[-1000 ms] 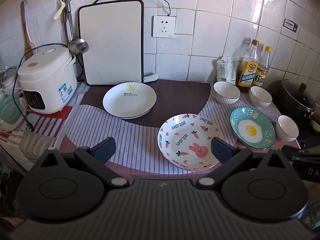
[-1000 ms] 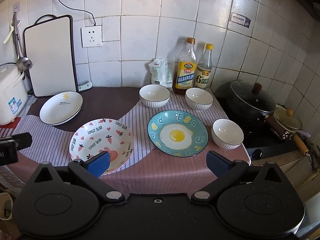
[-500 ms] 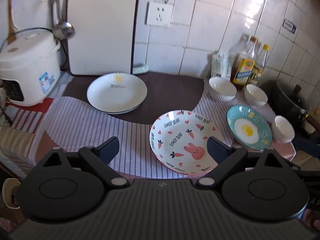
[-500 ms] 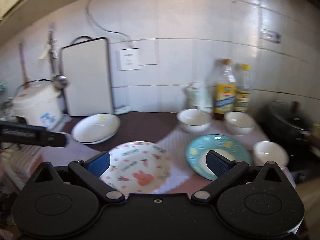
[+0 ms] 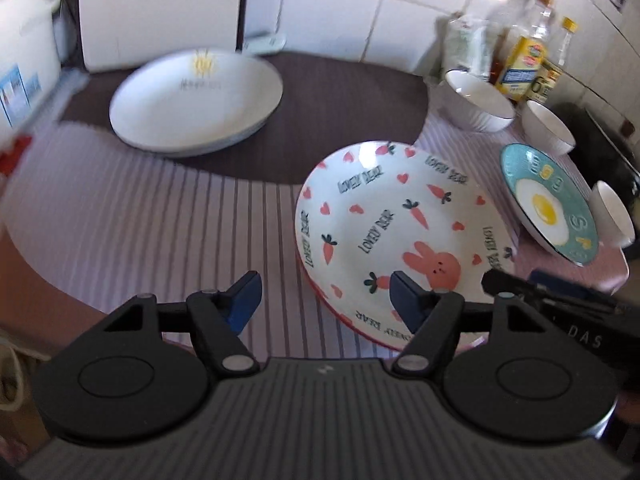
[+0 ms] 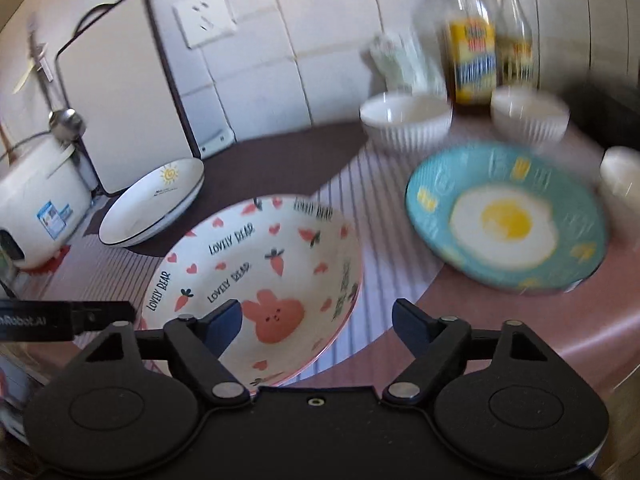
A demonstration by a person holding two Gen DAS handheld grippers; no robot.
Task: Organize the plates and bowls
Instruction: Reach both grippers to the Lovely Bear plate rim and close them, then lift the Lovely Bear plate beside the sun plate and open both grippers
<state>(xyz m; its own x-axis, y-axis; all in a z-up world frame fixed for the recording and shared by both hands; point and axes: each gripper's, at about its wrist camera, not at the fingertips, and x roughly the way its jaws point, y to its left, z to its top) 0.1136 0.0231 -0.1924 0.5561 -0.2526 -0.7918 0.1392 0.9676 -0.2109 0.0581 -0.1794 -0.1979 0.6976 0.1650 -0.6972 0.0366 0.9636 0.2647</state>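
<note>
While my left gripper (image 5: 322, 298) hangs over the near edge of the counter (image 5: 132, 216), its jaws have just been closing, yet they stand apart and grasp nothing; striped cloth shows between them. Its right blue pad overlaps the near-left rim of the bunny plate (image 5: 400, 236) in this view, though I cannot tell if it touches. That plate is round and white, scattered with red hearts, carrots, a pink rabbit and the words LOVELY DEAR, and it lies flat with the rabbit's ears pointing left. Behind it to the left sits the white sun plate (image 5: 196, 100), near the cutting board (image 5: 160, 12) propped on the wall. To the right lies the teal egg plate (image 5: 548, 204), ringed by three white bowls: a ribbed bowl (image 5: 478, 100), a second bowl (image 5: 548, 126) and a third bowl (image 5: 612, 214). My right gripper (image 5: 560, 300) juts in from the right, beside the bunny plate.

From the right wrist, my right gripper (image 6: 318, 320) is likewise unclenched, jaws just closing, holding nothing. The bunny plate (image 6: 256, 264) fills the near left, its right rim between the pads. The teal egg plate (image 6: 506, 220), blurred, lies farther right, with the ribbed bowl (image 6: 406, 122) and second bowl (image 6: 530, 114) behind it before two oil bottles (image 6: 474, 52).
</note>
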